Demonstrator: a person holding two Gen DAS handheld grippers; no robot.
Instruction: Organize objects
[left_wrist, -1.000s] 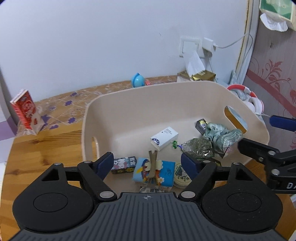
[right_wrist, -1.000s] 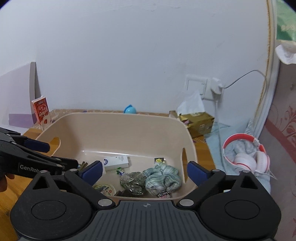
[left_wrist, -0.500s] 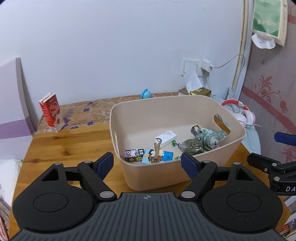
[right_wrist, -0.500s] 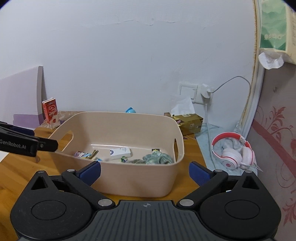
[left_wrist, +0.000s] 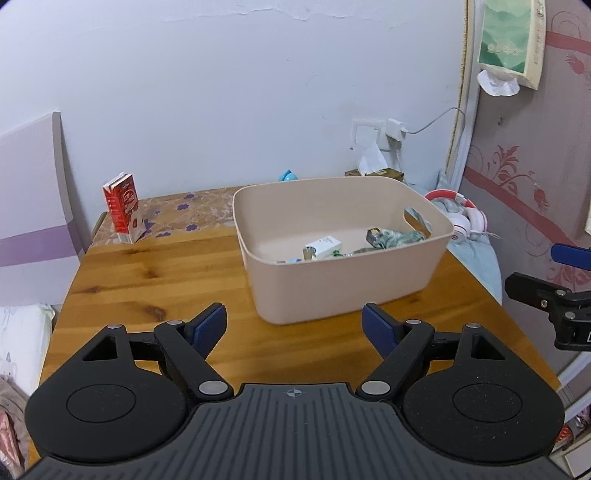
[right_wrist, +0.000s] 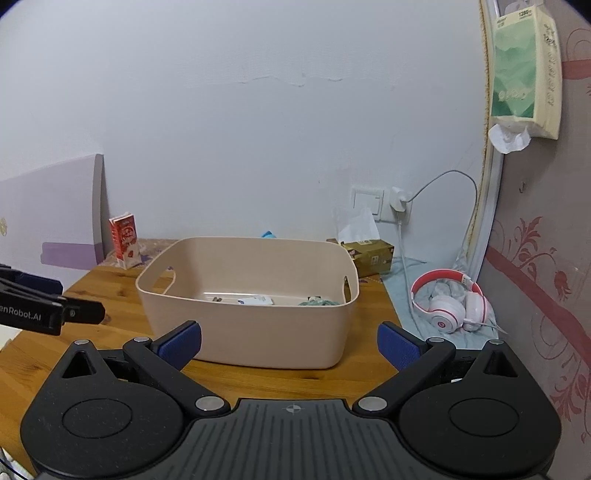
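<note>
Beige plastic, one bin (left_wrist: 343, 273) sat on the wooden table (left_wrist: 155, 273), holding one white box (left_wrist: 323, 246). Both left gripper (left_wrist: 294, 325) and right gripper (right_wrist: 289, 343) gaped wide, empty. Only the right view showed the whole pair of headphones (right_wrist: 448, 306).

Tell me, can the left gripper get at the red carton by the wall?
Probably yes. The left gripper is open, and bare table lies between it and the red carton; the beige bin sits off right.
</note>
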